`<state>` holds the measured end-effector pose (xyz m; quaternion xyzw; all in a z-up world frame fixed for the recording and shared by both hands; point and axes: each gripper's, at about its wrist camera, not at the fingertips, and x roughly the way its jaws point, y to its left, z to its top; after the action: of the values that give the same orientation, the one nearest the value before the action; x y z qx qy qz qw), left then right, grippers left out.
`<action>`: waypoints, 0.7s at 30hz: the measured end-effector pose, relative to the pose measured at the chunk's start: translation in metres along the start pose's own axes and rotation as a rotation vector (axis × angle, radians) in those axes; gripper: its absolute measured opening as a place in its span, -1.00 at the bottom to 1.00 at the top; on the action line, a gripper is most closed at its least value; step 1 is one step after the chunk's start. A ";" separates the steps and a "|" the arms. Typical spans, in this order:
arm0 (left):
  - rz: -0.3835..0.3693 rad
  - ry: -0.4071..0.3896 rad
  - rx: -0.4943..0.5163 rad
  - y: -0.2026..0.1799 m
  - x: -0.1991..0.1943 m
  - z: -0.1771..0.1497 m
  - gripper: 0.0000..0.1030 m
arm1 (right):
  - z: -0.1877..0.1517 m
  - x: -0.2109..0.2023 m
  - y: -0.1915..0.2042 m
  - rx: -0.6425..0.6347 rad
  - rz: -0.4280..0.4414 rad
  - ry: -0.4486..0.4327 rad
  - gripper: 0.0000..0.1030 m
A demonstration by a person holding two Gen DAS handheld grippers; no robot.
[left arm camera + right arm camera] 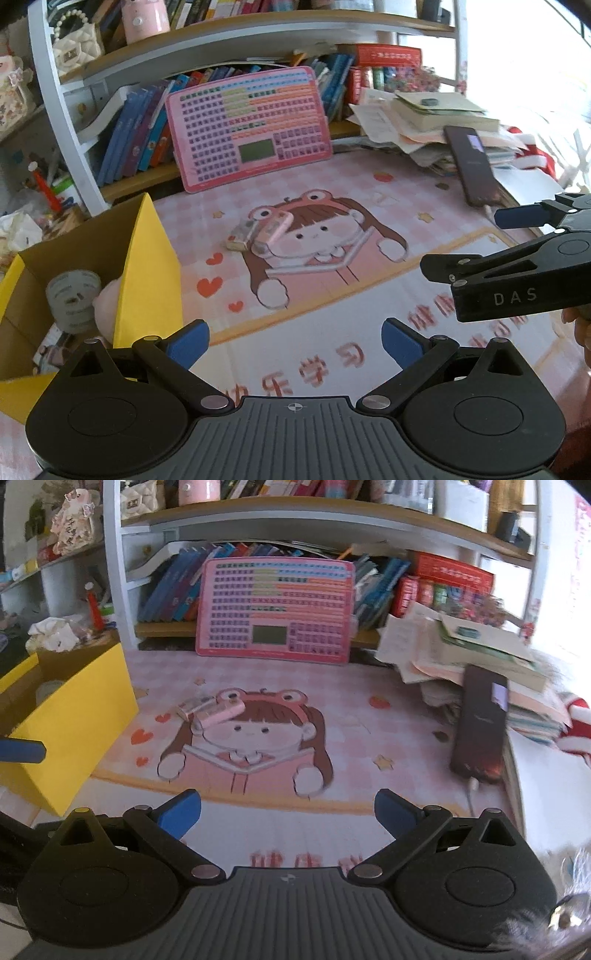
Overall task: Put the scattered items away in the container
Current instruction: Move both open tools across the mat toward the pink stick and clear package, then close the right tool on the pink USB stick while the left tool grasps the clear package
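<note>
Blue-padded fingers of the left gripper (294,341) stand spread wide with nothing between them, hovering over the pink cartoon-printed desk mat (332,295). The right gripper (288,812) is likewise released and empty, its jaws far apart above the same mat. Two small scattered items lie together on the mat near the cartoon figure's head: a pale clear-plastic rectangular case (242,234) and a pink oblong plastic case (275,230), the pink one resting partly across the clear one. To the left stands the yellow cardboard box with its flaps up (147,266); inside it sit a roll of clear tape (72,299) and a soft pink plush toy (107,306), touching each other. At the back a pink learning board with rows of small keys (247,125) leans against the bookshelf. On the right a dark smartphone (471,166) lies slanted against a pile of papers and books (424,122).
</note>
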<state>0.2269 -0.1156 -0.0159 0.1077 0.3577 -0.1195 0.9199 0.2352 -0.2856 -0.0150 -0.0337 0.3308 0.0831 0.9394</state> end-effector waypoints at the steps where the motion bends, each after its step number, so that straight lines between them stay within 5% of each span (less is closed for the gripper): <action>1: 0.011 0.003 -0.003 0.000 0.005 0.003 0.96 | 0.005 0.007 -0.001 -0.006 0.014 0.001 0.97; 13: 0.092 0.054 -0.048 -0.004 0.058 0.025 0.96 | 0.057 0.106 0.006 -0.039 0.196 0.080 0.91; 21: 0.144 0.079 -0.075 -0.002 0.076 0.032 0.96 | 0.085 0.179 0.015 -0.006 0.229 0.159 0.74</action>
<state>0.3008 -0.1378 -0.0456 0.1033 0.3894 -0.0352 0.9146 0.4227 -0.2367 -0.0612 -0.0051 0.4057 0.1881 0.8944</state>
